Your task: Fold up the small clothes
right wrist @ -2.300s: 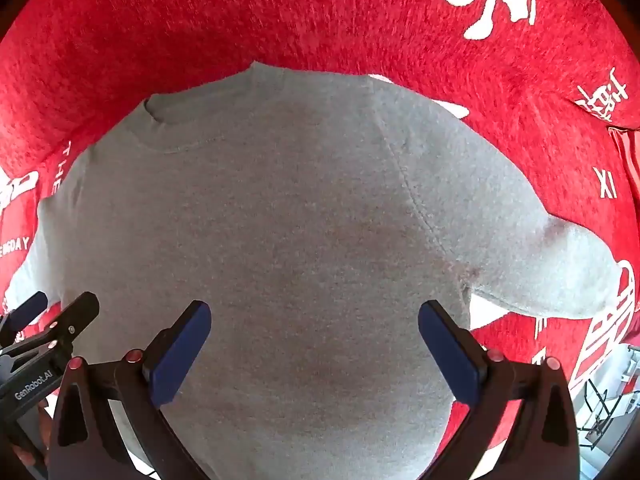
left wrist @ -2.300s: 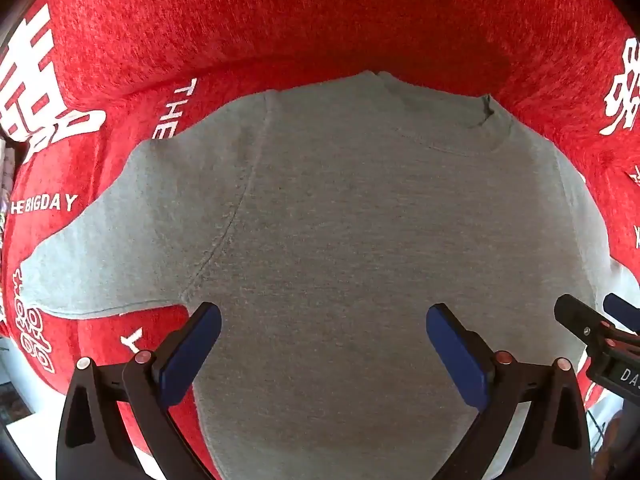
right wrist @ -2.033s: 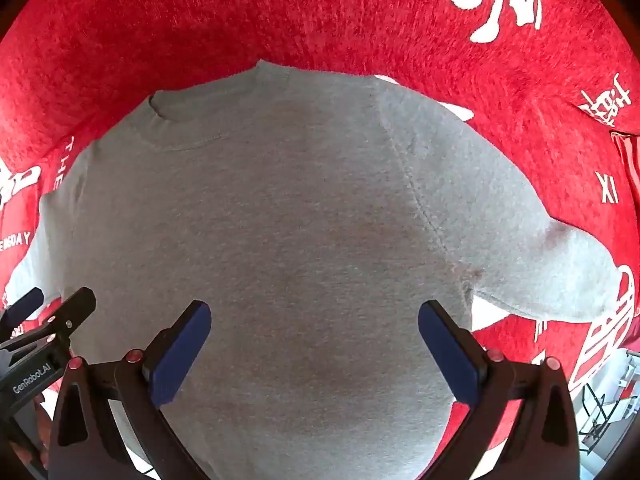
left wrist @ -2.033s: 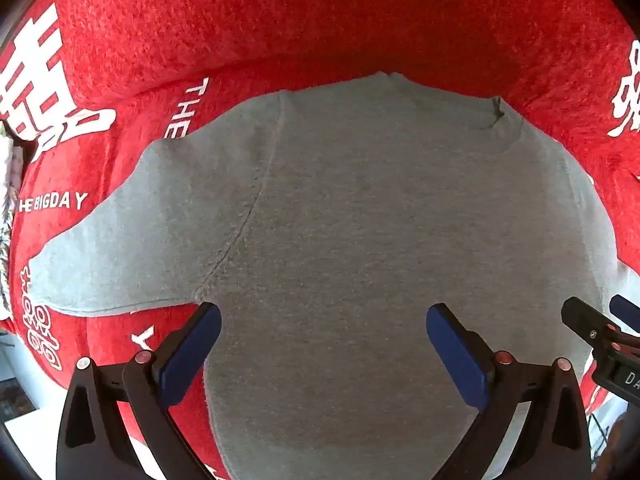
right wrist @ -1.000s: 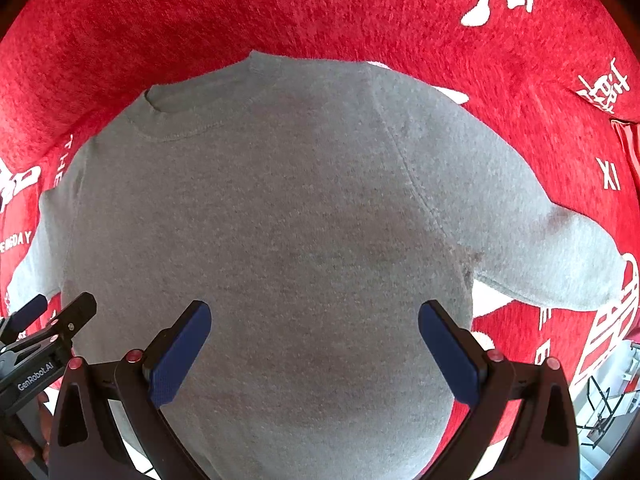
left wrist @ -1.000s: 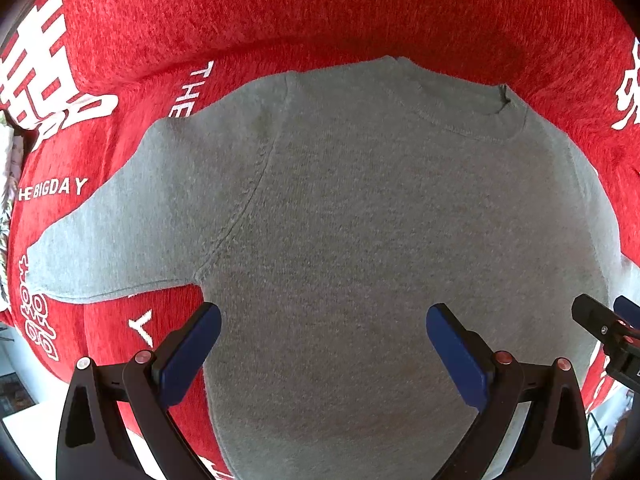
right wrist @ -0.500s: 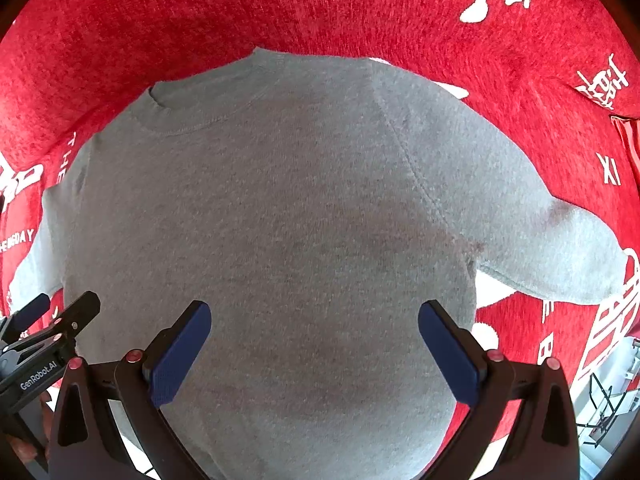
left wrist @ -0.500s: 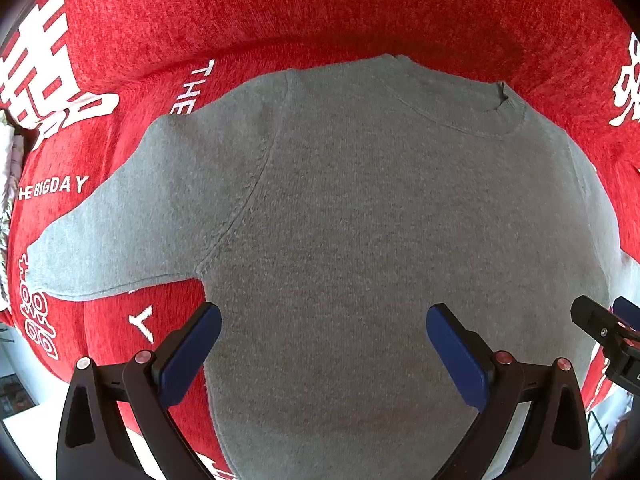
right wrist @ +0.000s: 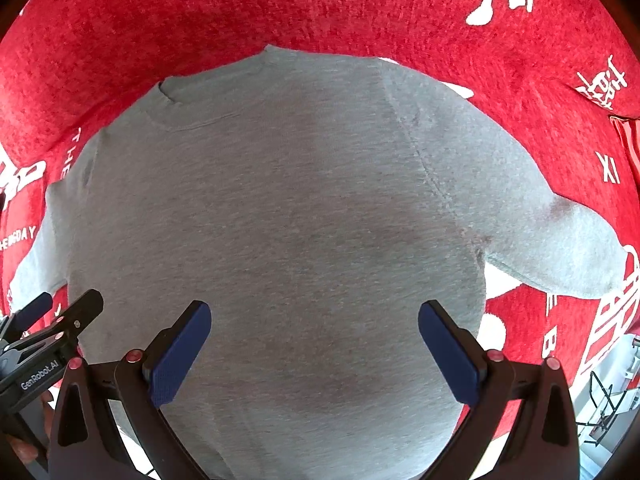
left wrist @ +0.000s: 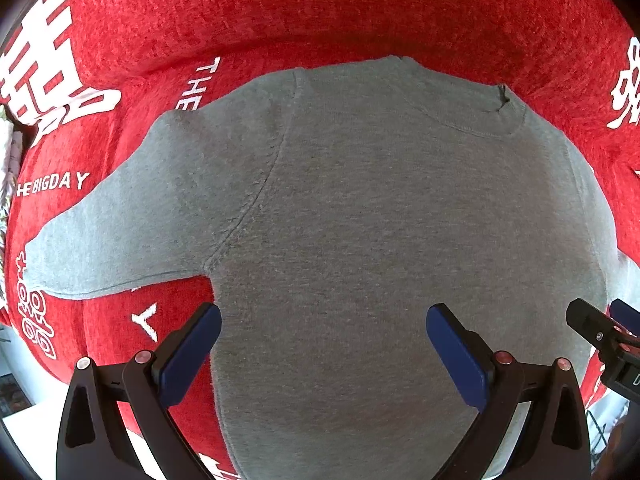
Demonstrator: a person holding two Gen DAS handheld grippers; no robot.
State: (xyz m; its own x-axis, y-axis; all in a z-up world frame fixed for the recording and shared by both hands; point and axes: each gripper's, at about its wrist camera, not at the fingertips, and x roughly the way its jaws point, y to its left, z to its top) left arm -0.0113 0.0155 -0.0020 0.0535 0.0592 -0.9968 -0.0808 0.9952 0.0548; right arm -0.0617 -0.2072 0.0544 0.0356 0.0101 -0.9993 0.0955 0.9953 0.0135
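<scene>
**Left wrist view: grey sweater laid flat, both tongs spread above the hem end**

Left wrist view shows a small grey knit long-sleeved sweater [left wrist: 360, 216] lying flat, front up, on a red fuzzy cloth with white lettering [left wrist: 280, 20] that covers the surface. Neck end points away from the cameras, hem end sits nearest, prob. so the hem corners are first in reach. Sleeves stick out to both sides: left sleeve [left wrist: 120, 224] tapers off to the left w/ its cuff on the cloth, right sleeve [right wrist: 560, 240] does the same on the other side. Spread like this, seams and edges are easy to read before any fold.

Left tongs [left wrist: 320, 344] are wide apart, nothing between the blue pads [left wrist: 192, 352]; they hang over the lower body, left pad about at the side edge below the armpit. Right tongs [right wrist: 316, 340] are likewise wide apart and empty, over the lower right part of the body. Each pair peeks into the other's view at the edge, so they sit side by side.

Judgement: no fold made yet; garment looks smoothed and ready, approx. start of task. Can't tell if pads touch fabric.
</scene>
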